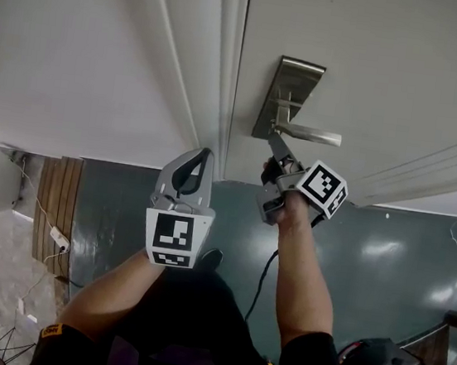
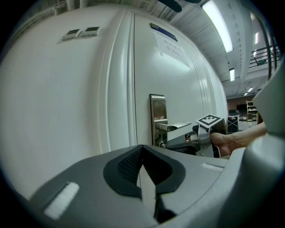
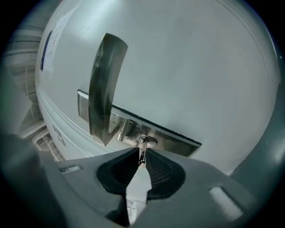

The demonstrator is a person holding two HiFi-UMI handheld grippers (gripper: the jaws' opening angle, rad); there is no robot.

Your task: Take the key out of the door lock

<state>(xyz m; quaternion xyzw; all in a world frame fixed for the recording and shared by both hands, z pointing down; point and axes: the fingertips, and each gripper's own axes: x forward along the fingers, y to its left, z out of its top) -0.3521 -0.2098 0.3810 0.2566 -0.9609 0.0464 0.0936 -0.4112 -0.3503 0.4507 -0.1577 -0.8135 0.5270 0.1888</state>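
- So, starting at the left, my left gripper (image 1: 206,156) hung just short of the door's edge with its jaws brought together on nothing. It had no part in the job at that point, and I judged it was only waiting.
- Next came the door (image 1: 378,64) itself, which carried the steel lock plate (image 1: 287,89), with the lever handle (image 1: 312,134) sticking out to the right of it.
- Below that lever, in the right gripper view, the key (image 3: 142,151) was still seated in the keyhole (image 3: 148,141). Only its flat head stood out from the plate, edge-on toward me.
- Further right, my right gripper (image 1: 277,146) was up against the lock, under the handle. Its jaws were narrowed down onto the head of the key, and the pad tips pinched it from both sides.
- As for progress, I took the reach and the grip to be done, while the actual withdrawal was not. The key had not come out of the lock at all.
- What remained, as I judged it, was a straight pull away from the door, keeping the key in line with the keyhole so it would not bind. Whether it was already turned to the position where it slides free, I could not tell.
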